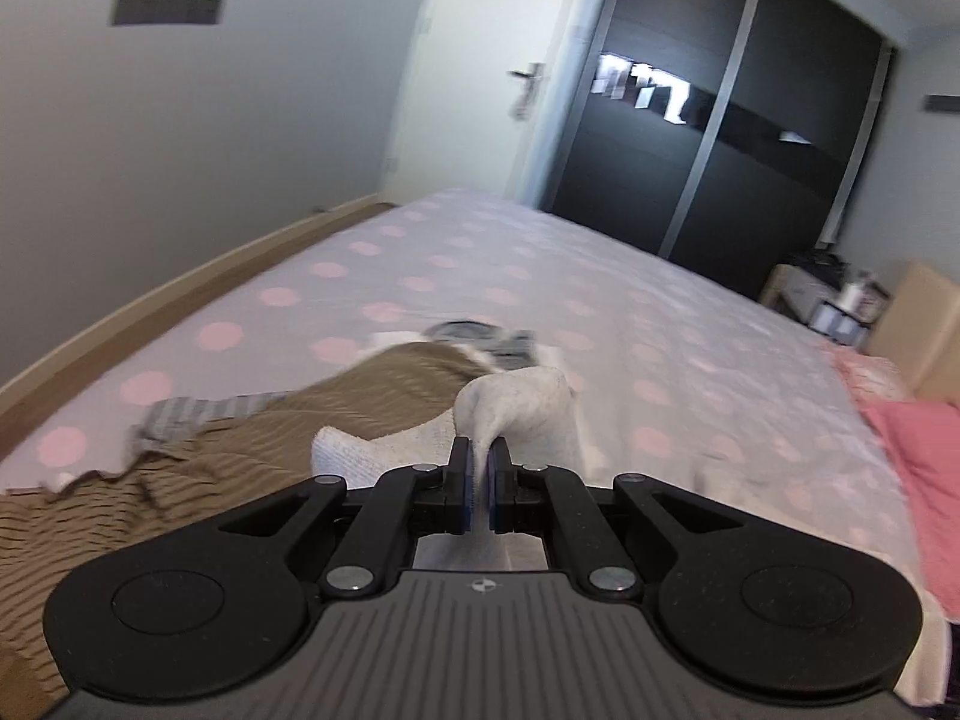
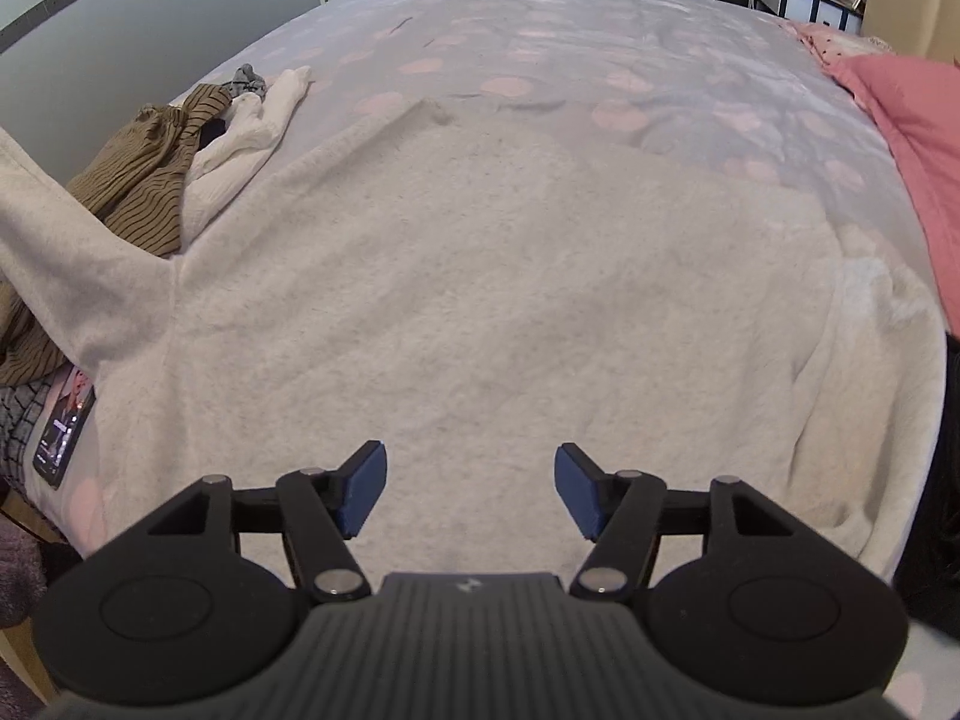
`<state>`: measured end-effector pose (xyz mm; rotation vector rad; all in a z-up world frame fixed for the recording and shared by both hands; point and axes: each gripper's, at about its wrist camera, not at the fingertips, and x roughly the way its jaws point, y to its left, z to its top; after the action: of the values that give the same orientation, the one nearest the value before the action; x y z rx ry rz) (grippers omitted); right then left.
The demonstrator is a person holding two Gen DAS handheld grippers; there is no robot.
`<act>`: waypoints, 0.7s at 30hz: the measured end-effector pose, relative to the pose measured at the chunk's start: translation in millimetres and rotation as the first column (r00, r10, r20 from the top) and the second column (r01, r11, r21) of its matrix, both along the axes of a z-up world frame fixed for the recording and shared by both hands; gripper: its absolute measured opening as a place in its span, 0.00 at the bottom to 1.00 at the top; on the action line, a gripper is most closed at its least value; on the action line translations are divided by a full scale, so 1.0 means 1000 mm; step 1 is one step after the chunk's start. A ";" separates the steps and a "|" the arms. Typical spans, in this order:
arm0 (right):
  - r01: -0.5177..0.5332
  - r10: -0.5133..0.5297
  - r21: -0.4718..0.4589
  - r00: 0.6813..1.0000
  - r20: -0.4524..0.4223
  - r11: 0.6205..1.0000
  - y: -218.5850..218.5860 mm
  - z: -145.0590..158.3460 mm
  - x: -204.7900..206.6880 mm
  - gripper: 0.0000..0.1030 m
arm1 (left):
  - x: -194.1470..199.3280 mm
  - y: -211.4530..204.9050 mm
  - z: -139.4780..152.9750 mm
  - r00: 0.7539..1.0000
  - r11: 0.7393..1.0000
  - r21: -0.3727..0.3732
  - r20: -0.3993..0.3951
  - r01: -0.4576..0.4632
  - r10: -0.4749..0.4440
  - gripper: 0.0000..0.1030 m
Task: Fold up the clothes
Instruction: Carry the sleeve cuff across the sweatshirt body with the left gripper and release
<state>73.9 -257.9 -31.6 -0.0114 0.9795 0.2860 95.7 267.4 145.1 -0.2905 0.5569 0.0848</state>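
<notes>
A cream fleece sweater (image 2: 480, 276) lies spread flat on the bed in the right wrist view, its left sleeve (image 2: 54, 240) lifted up to the left. My left gripper (image 1: 478, 471) is shut on that cream sleeve (image 1: 516, 408) and holds it raised above the bed. My right gripper (image 2: 469, 489) is open and empty, hovering just above the sweater's near part.
A brown striped garment (image 2: 138, 180) (image 1: 240, 438), white tights (image 2: 252, 126) and a grey sock (image 2: 246, 79) lie piled at the left. A phone (image 2: 63, 426) lies at the bed's left edge. A pink pillow (image 2: 900, 138) is at the right. The spotted bedsheet (image 2: 540, 36) stretches beyond.
</notes>
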 end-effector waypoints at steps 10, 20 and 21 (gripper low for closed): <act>0.014 -0.014 0.001 0.999 0.038 1.000 0.009 0.002 0.000 0.65 | -0.052 -0.157 -0.022 0.916 0.916 0.134 0.089 0.377 -0.390 0.03; 0.045 -0.045 -0.003 0.999 0.011 0.999 -0.004 -0.008 -0.004 0.65 | -0.079 -0.283 -0.135 0.741 0.731 0.130 -0.155 0.670 -0.653 0.03; 0.045 -0.044 -0.011 0.999 0.010 0.999 -0.004 -0.009 -0.005 0.65 | -0.082 -0.290 -0.143 0.723 0.711 0.137 -0.179 0.690 -0.667 0.03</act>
<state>68.8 -262.2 -41.0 -0.0008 0.9707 0.2396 13.8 -22.1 2.4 0.1322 0.7401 -0.5723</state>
